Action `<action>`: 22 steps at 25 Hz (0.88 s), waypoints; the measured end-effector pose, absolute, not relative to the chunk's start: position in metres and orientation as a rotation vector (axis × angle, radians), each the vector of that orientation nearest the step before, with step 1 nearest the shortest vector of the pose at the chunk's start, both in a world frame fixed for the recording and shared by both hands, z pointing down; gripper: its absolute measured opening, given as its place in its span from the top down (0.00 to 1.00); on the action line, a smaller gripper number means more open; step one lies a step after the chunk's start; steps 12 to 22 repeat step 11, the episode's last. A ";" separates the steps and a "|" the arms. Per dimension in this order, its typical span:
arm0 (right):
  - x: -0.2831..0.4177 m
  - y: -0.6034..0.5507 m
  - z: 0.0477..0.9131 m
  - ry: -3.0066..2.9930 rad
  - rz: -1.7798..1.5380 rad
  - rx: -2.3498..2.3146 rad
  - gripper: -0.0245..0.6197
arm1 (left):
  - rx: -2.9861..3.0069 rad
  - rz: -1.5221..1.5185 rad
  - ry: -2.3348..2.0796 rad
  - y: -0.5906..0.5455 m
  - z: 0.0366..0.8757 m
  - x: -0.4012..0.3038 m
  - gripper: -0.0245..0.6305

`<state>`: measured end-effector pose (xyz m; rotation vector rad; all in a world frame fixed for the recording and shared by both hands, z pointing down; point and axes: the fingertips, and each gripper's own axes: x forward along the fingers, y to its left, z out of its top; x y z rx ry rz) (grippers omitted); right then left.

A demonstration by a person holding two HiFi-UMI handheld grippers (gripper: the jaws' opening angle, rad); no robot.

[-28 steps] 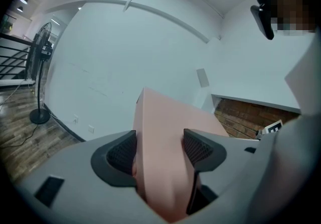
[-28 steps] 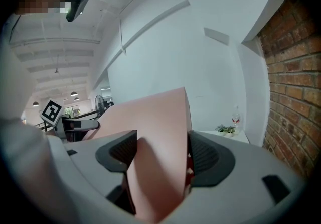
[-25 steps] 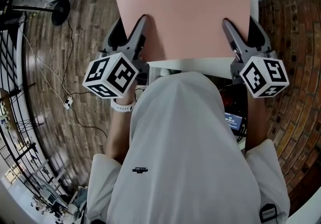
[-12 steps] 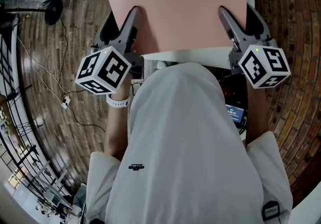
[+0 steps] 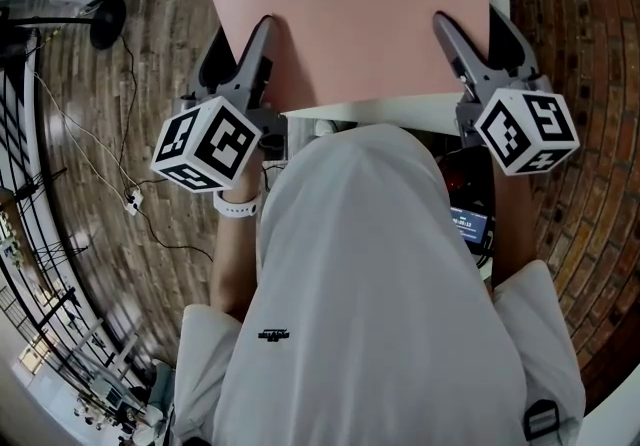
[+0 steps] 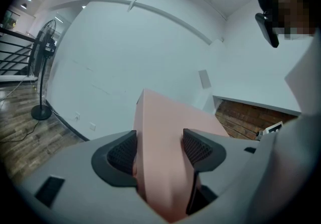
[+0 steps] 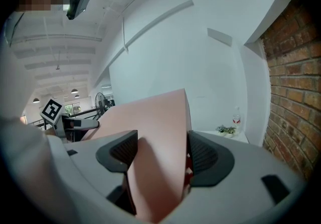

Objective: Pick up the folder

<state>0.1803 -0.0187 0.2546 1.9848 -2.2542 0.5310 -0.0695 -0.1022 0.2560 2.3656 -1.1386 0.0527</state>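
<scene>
The wood-plank floor (image 5: pixel 120 224) is seen far below on the left of the head view, and a narrow strip of white desk (image 5: pixel 400 108) is shown just under the near edge of the folder (image 5: pixel 350 14). The folder, a broad pink sheet, is spread ahead of the person with its long axis running from side to side, and its near edge is turned toward the body. It is grasped at its two near corners: the near left corner by the left gripper (image 6: pixel 159 150), the near right corner by the right gripper (image 7: pixel 158 152). In each gripper view the pink board is seen filling the gap between the jaws, with a ribbed pad (image 6: pixel 123 150) laid against it on either side, so both tools are judged clenched on the folder, not released. In those views the sheet is seen standing out and slightly upward in front of the white wall, so it is judged to be lifted off the desk already. The folder lies straight ahead of both grippers and is shared evenly between them; neither hand is placed nearer. Any further raising is judged to depend on both ends being moved together, so the sheet is not twisted.
</scene>
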 end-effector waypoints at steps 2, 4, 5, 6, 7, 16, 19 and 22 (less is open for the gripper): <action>0.179 -0.018 0.259 -2.254 0.536 1.983 0.46 | 2.364 0.057 -1.140 -0.102 0.259 -0.071 0.50; 0.180 -0.017 0.261 -2.254 0.539 1.982 0.46 | 2.361 0.060 -1.140 -0.101 0.262 -0.070 0.51; 0.181 -0.017 0.261 -2.254 0.540 1.981 0.46 | 2.360 0.062 -1.140 -0.100 0.262 -0.069 0.51; 0.182 -0.016 0.262 -2.253 0.541 1.982 0.46 | 2.359 0.065 -1.140 -0.100 0.262 -0.068 0.51; 0.184 -0.015 0.262 -2.251 0.543 1.983 0.47 | 2.359 0.068 -1.139 -0.099 0.263 -0.066 0.51; 0.187 -0.011 0.265 -2.246 0.553 1.986 0.47 | 2.359 0.077 -1.134 -0.097 0.264 -0.062 0.51; 0.187 -0.011 0.265 -2.246 0.553 1.986 0.47 | 2.359 0.077 -1.134 -0.097 0.264 -0.062 0.51; 0.187 -0.011 0.265 -2.246 0.553 1.986 0.47 | 2.359 0.077 -1.134 -0.097 0.264 -0.062 0.51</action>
